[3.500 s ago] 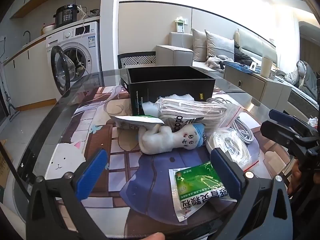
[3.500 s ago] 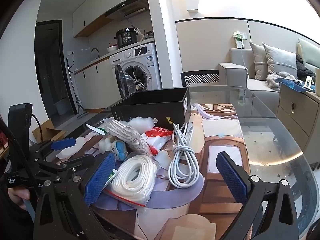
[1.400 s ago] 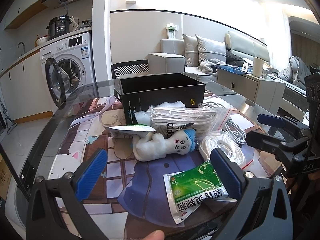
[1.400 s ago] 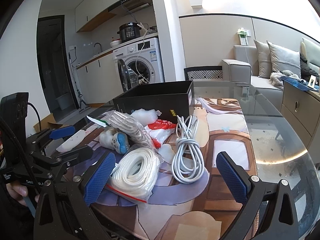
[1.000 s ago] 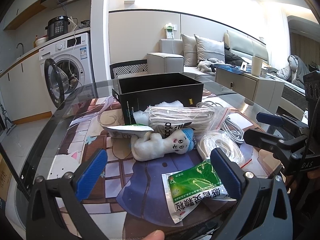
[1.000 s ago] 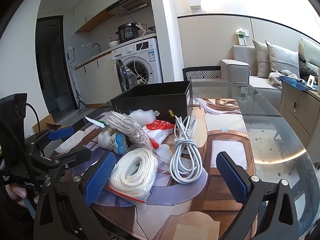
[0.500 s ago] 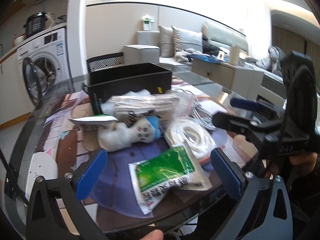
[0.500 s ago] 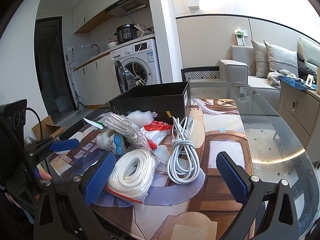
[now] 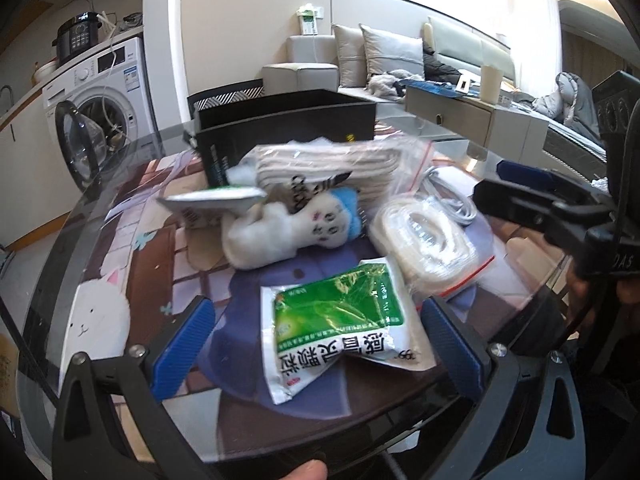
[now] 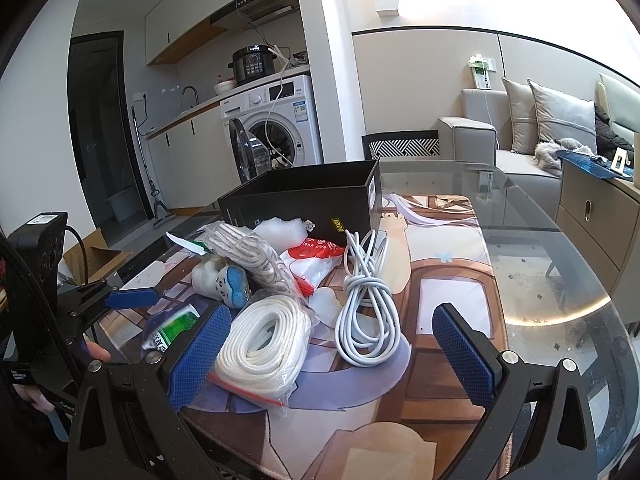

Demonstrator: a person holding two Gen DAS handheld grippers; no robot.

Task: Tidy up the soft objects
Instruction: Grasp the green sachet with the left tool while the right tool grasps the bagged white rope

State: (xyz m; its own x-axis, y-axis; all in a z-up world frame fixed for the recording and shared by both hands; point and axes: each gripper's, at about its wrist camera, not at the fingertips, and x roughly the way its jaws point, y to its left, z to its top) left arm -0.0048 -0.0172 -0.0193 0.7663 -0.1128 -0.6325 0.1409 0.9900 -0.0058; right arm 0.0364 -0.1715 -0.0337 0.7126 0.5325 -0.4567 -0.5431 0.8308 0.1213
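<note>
On the round glass table (image 10: 560, 264), the left gripper (image 9: 320, 344) hangs spread wide around the near green-and-white foil sachet (image 9: 340, 320). The right gripper (image 10: 332, 348) is also spread, its left pad beside the bagged coil of white rope (image 10: 264, 344). A white plush doll with a blue cap (image 9: 288, 228) lies farther off, before the open black cardboard box (image 10: 312, 196).

Green sachet (image 9: 340, 320) flat beside plush toy (image 9: 288, 228)

Home, open-plan flat: washer (image 10: 276, 128) and sink (image 10: 190, 92) upper left, sofa (image 10: 520, 136) right, glass table (image 10: 560, 264) centre.
</note>
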